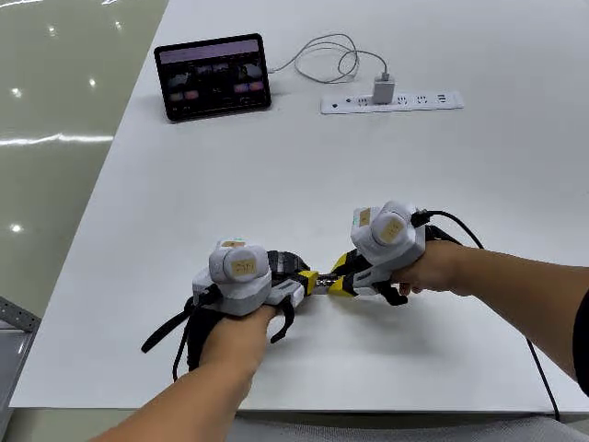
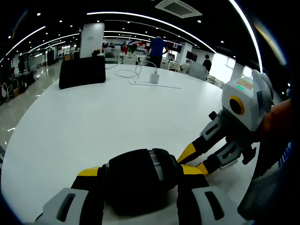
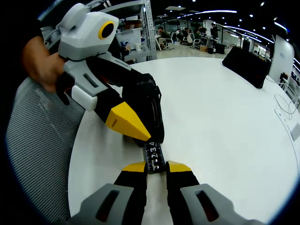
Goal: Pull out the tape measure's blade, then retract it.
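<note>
tape measure (image 2: 140,180) on white table (image 1: 276,184); glossy floor (image 1: 64,138)

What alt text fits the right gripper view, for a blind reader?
The right tongs pinch a short stretch of numbered blade sticking out of a black tape measure, which the left tongs grip over a white table.

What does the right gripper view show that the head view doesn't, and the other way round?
Right gripper view: numbers on the blade, pinched by the right gripper, and a mesh chair. Head view: the tablet with its screen lit, and the person's right forearm. Both: the left gripper clamped on the black tape measure, on the white table.
</note>
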Demonstrator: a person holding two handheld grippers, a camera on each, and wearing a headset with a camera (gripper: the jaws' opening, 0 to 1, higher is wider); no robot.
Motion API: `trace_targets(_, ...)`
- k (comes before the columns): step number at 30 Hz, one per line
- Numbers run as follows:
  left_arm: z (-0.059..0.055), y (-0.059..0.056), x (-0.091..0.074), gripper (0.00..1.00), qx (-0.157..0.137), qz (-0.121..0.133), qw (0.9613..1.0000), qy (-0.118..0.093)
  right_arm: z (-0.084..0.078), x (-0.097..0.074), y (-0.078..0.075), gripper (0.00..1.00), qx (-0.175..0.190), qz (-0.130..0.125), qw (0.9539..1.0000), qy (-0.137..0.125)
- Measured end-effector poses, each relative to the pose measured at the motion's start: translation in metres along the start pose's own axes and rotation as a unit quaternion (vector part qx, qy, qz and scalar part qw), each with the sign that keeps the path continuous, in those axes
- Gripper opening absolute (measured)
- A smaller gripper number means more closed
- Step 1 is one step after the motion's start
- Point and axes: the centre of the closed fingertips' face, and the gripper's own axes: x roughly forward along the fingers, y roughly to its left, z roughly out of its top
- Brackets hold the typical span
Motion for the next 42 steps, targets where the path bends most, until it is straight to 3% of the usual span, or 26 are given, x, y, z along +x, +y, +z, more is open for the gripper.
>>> trace_targets(19,-0.001,-0.002,0.001,0.59,0.000,-0.013,0.9999,0.004,0.016,0.014,0.008,0.11,-0.006,0.009,0.9999,-0.011)
trace_targets(42,-0.001,-0.002,0.000,0.59,0.000,-0.011,0.9999,0.003,0.014,0.014,0.008,0.11,-0.009,0.010,0.9999,-0.009)
